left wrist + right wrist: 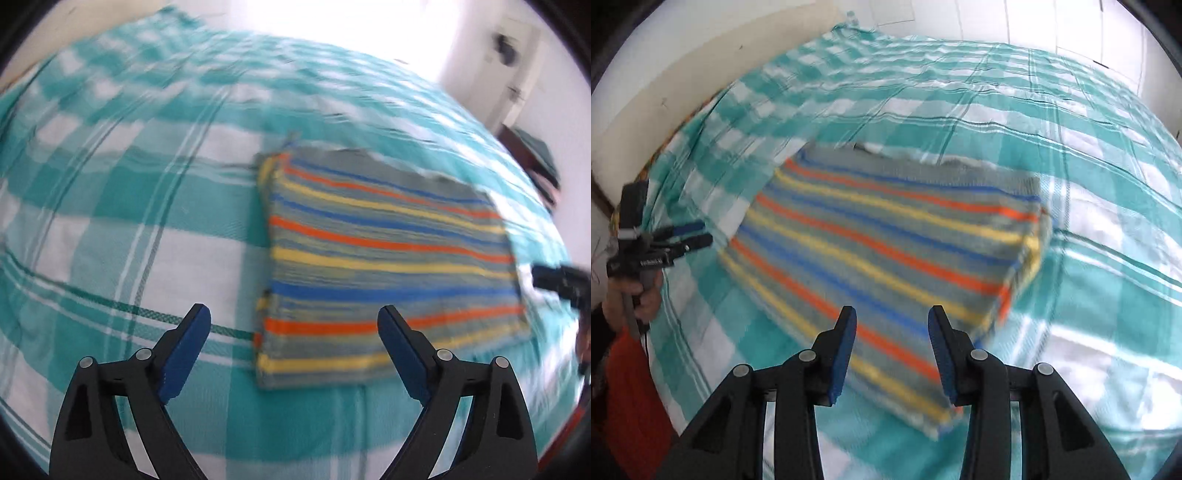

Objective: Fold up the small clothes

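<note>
A small striped garment (388, 251), grey with orange, yellow and blue bands, lies folded into a flat rectangle on the bed. My left gripper (293, 312) hovers open over the garment's near left edge, its blue pads wide apart and holding nothing. The right wrist view shows the same garment (886, 251) lying diagonally. My right gripper (893, 312) stands partly open above its near corner, and the pads do not press the cloth. The left gripper (690, 236) also shows at that view's left edge. The right gripper (554, 277) peeks in at the left view's right edge.
A teal and white checked sheet (129, 221) covers the whole bed. A cream wall (701, 66) runs along the bed's far left side. A person's hand (646, 295) and red sleeve (631, 387) hold the left gripper. Dark furniture (535, 158) stands beyond the bed's right edge.
</note>
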Tool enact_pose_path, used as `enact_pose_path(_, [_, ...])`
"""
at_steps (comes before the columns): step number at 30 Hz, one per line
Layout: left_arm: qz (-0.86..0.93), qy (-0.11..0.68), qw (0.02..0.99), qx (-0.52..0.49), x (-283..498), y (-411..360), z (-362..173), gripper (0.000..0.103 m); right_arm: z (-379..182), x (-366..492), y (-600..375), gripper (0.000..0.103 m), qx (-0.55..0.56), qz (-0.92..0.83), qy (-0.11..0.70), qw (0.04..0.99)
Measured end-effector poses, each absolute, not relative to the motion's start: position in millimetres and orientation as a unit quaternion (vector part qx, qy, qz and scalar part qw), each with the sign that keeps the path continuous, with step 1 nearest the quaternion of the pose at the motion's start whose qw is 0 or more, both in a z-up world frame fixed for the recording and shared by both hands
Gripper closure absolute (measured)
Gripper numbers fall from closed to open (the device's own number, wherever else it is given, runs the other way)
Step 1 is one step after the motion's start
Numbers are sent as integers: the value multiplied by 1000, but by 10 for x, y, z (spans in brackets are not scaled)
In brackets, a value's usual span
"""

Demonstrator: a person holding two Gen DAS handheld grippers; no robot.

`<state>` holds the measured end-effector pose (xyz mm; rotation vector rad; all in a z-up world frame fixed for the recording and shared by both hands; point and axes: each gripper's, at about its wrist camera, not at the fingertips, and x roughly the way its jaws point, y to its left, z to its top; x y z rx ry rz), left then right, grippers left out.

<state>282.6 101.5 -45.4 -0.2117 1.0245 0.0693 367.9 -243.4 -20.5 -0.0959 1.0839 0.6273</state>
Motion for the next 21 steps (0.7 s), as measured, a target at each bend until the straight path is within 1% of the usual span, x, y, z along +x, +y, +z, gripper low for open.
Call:
enact_pose_path(1, [47, 497, 861, -94, 2848, 1032, -545, 12, -282, 3711, -2388, 61, -48, 288, 513, 807])
enact_pose_path(2, [71, 517, 850, -75, 2863, 1051, -700, 21, -438, 3744, -2373, 61, -62, 272, 527, 803])
enact_pose_path(3, [86, 536, 838, -61, 2837, 1071, -808, 26, -552, 3758, -2371, 61, -74, 256, 542, 797])
enact_pose_path(4, [86, 544, 833, -59, 2772, 1120, -858, 26, -771, 3758, -2471, 63, -79, 233, 571, 784])
enact_pose_path(5, [78, 531, 841, -72, 2662, 1183, -809, 27, -801, 3733, -2551, 67, -63, 234, 571, 785])
enact_pose_path(6, [79, 530, 841, -77, 2608, 1209, -765, 27, -744, 3695, -2615, 67, -52, 229, 565, 791])
enact_pose_path(7, [77, 528, 841, -88, 2532, 1258, -694, 28, -696, 3679, -2643, 67, -61, 206, 576, 789])
enact_pose_path(9, [52, 497, 857, -127, 2445, 1296, -563, 24, -537, 3657, -2627, 65, -60, 189, 596, 778])
enact_pose_path(11, [26, 467, 869, -161, 2462, 1270, -515, 8, -252, 3680, -2380, 65, -55, 210, 592, 776])
enact_pose_path(13, [11, 479, 861, -173, 2588, 1190, -632, 9, 64, 3774, -1864, 62, -72, 241, 578, 776])
enact_pose_path(15, [22, 512, 842, -170, 2727, 1112, -856, 43, 276, 3894, -1302, 47, -70, 278, 566, 773])
enact_pose_path(16, [33, 512, 843, -164, 2706, 1078, -885, 67, 323, 3982, -1009, 44, -66, 295, 564, 768])
enact_pose_path(17, [26, 498, 849, -173, 2669, 1061, -879, 95, 320, 4089, -738, 44, -64, 308, 566, 762])
enact_pose_path(18, [16, 498, 848, -183, 2662, 1067, -875, 97, 294, 4144, -517, 44, -67, 311, 569, 758])
enact_pose_path(21, [14, 484, 852, -201, 2600, 1093, -814, 98, 52, 4492, 322, 44, -101, 292, 580, 754])
